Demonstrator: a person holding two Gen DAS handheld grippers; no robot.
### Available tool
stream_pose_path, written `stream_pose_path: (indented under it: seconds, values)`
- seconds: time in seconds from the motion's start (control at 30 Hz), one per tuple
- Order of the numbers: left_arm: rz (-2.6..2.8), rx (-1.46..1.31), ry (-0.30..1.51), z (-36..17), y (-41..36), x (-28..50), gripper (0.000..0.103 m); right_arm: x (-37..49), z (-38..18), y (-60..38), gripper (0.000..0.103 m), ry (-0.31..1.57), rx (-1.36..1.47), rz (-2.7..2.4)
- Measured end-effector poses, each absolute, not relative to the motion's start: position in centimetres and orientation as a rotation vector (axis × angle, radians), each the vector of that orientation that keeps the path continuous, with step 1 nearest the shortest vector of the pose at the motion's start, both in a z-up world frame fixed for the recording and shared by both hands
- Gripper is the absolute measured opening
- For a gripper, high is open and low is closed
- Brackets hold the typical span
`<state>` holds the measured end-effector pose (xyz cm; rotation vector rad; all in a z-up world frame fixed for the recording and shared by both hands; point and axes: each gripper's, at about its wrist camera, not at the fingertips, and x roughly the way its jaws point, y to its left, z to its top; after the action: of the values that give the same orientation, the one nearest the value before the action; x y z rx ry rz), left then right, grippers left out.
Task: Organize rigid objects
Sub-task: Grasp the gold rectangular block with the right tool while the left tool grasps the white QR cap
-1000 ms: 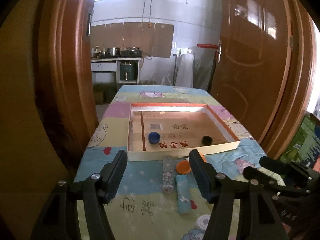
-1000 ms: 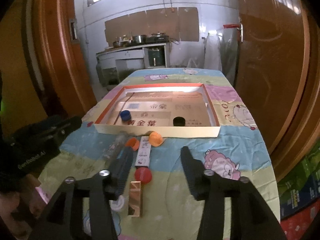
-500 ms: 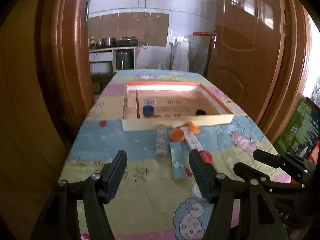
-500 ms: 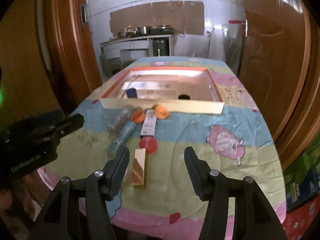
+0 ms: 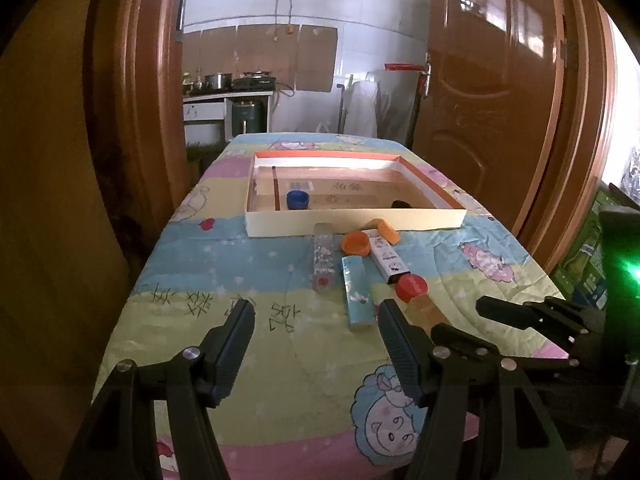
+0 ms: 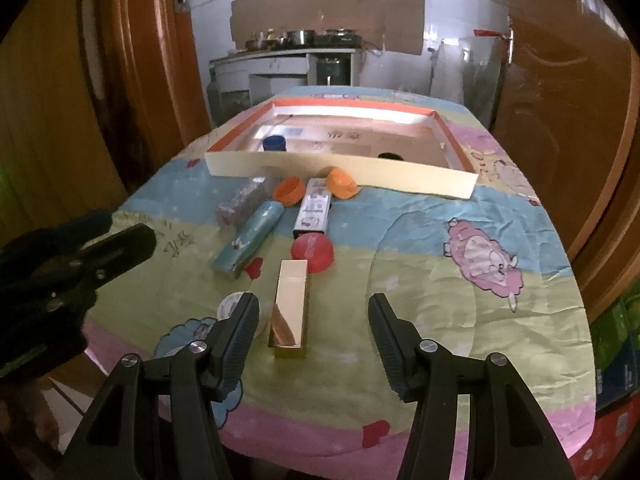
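Step in hand looks like approach for a pick; nothing grabbed yet. Right claw [image 6: 312, 320] is wide open and empty, its jaws have just been opening, and the gold box [image 6: 289, 312] lies between and just ahead of them, untouched. Left claw [image 5: 314, 328] is also wide open and empty, with the teal tube [image 5: 356, 294] just ahead on its right. Next: lower the right claw, straddle the box's long sides, close, carry to the cardboard tray [image 6: 340, 170] far ahead. Box is rectangular, mirror-glossy, probably slippery. 1 red cap [image 6: 313, 252] lies just past it. Table [image 6: 440, 320] wears a soft wrinkled quilt.
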<state>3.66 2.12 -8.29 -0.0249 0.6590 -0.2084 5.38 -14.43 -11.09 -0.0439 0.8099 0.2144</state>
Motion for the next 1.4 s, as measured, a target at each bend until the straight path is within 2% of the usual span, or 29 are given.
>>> stream_pose_path:
  seconds: [0.07,0.23,0.33,0.8,0.87,0.93,1.07,1.4]
  values:
    - [-0.213,-0.032,0.661,-8.5,2.3,3.6,0.065,5.7,-11.5,-14.2,0.056,0.818,-0.052,0.214]
    - [-0.236,-0.032,0.663,-8.8,2.2,3.5,0.065,6.6,-12.3,-13.7,0.030,0.852,-0.061,0.225]
    - [-0.260,-0.028,0.670,-8.9,1.9,3.4,0.065,6.8,-12.8,-13.2,0.018,0.859,-0.084,0.227]
    - [-0.393,0.103,0.742,-11.4,-4.0,3.7,0.064,5.0,-11.0,-18.0,0.018,0.799,-0.075,0.116]
    - [-0.389,0.118,0.764,-12.1,-4.5,4.2,0.058,4.9,-11.0,-18.7,0.018,0.799,-0.057,0.110]
    - [-0.390,0.117,0.785,-12.6,-4.8,4.7,0.046,4.8,-11.0,-19.1,0.018,0.804,-0.040,0.112]
    - [-0.392,0.082,0.785,-12.8,-4.2,4.9,0.031,4.7,-11.3,-19.5,0.018,0.809,-0.018,0.120]
    - [-0.386,0.024,0.756,-11.9,-3.1,4.4,0.031,4.3,-11.1,-19.3,0.018,0.799,0.000,0.139]
